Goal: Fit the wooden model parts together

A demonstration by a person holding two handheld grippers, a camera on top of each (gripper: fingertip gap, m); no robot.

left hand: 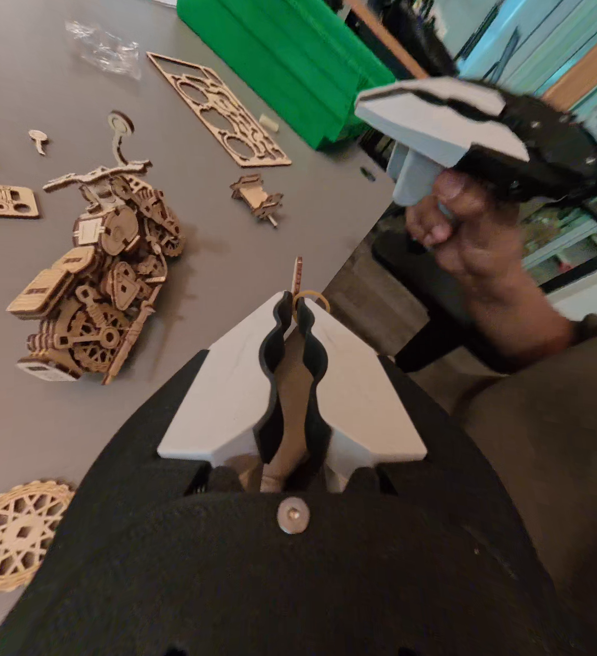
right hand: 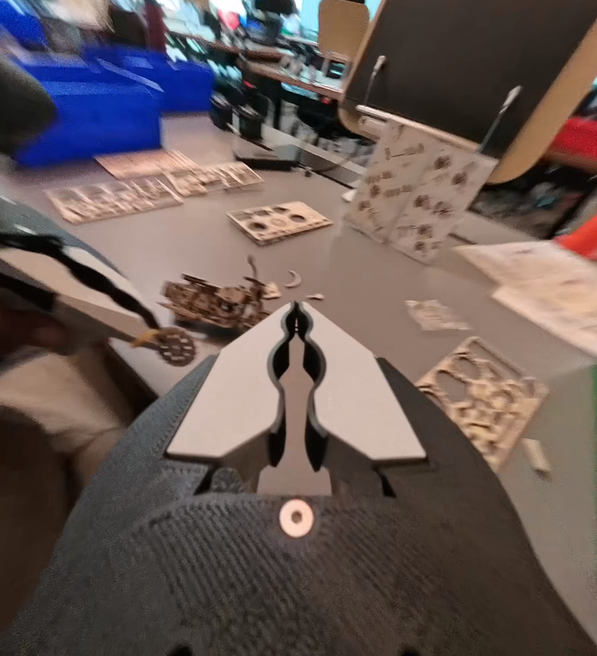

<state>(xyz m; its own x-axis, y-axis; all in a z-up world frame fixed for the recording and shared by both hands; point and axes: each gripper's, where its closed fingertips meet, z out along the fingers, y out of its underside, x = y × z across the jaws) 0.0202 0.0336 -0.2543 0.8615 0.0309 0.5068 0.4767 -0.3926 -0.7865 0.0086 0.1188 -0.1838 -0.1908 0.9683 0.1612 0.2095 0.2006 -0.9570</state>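
Note:
My left gripper (left hand: pixel 293 301) is shut on a wooden spoked wheel (left hand: pixel 298 275), seen edge-on here, with a yellow rubber band (left hand: pixel 313 296) at the tips. In the right wrist view the left gripper (right hand: pixel 149 324) holds that wheel (right hand: pixel 176 346) over the table's near edge. My right gripper (right hand: pixel 296 309) is shut with nothing in it. It shows raised at the upper right of the left wrist view (left hand: pixel 360 103), held by a hand (left hand: pixel 467 234). The part-built wooden motorcycle (left hand: pixel 105 269) lies on the grey table, beyond both grippers (right hand: pixel 218 301).
A second spoked wheel (left hand: pixel 9 532), a small wooden subassembly (left hand: pixel 258 198) and loose bits lie on the table. Punched-out sheets (left hand: pixel 218 110) (right hand: pixel 481 401) lie near a green box (left hand: pixel 282 60). Blue bins (right hand: pixel 94 106), paper sheets (right hand: pixel 556 284) and a printed box (right hand: pixel 414 198) stand farther back.

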